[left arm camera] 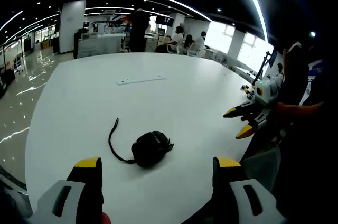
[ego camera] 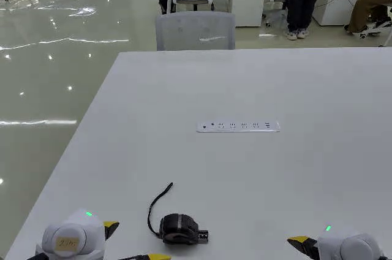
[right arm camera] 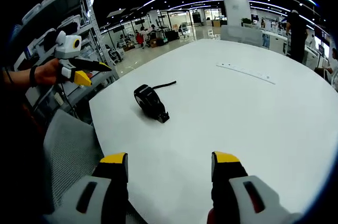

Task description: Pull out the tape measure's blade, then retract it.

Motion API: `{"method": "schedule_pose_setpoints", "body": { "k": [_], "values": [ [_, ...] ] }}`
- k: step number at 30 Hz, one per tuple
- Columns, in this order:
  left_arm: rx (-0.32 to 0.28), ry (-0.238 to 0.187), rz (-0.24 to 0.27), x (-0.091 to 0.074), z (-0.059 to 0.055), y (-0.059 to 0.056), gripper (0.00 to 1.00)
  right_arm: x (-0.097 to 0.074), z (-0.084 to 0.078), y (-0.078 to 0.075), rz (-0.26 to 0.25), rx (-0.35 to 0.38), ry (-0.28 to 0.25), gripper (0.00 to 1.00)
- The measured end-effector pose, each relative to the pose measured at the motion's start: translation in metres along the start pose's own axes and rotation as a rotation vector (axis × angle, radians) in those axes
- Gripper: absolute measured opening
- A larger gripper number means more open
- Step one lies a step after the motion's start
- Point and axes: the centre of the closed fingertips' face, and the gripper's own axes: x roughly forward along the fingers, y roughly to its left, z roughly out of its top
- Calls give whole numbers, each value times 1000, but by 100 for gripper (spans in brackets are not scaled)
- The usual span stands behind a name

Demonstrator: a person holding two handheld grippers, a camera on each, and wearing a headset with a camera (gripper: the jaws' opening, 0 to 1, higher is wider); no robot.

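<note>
- While the left tongs (left arm camera: 157, 163) hover agape, they are the nearer pair.
- Tape measure (ego camera: 180, 228) lies on the surface (ego camera: 245, 168) near its front edge — blade mouth facing right.
- Right tongs (right arm camera: 169, 158), also apart, hang farther off.

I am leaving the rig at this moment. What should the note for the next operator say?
Left gripper: jaws open, empty, at the table's near edge, beside the tape measure.
Right gripper: jaws open, empty, farther off on its other side.
Tape measure lies on the white table, no blade drawn out, strap trailing away.
Done: nothing visible. Left: grasp the case, pull the blade out, retract it.
</note>
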Motion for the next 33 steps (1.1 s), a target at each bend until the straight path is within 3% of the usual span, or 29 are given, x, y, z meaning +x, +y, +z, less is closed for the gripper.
{"method": "schedule_pose_setpoints", "body": {
  "k": [8, 15, 17, 19, 22, 30, 32, 33],
  "values": [
    [99, 78, -56, 20, -2, -3, 82, 23, 0, 12, 55, -19, 24, 63],
    [111, 84, -62, 24, -1, -3, 80, 28, -2, 14, 63, -27, 37, 62],
    [191, 149, -121, 39, -3, -8, 79, 51, -5, 22, 105, -69, 68, 62],
    [231, 180, -138, 44, -8, -10, 79, 56, -5, 24, 122, -88, 79, 61],
    [269, 208, -154, 49, -11, -13, 79, 63, -4, 23, 135, -110, 90, 61],
    [301, 229, -167, 55, -12, -15, 77, 69, -2, 22, 143, -116, 96, 60],
    [404, 288, -201, 76, -12, -15, 76, 95, 11, 23, 174, -160, 114, 59],
    [410, 293, -206, 78, -12, -15, 76, 97, 12, 23, 178, -168, 118, 59]
  ]
}}
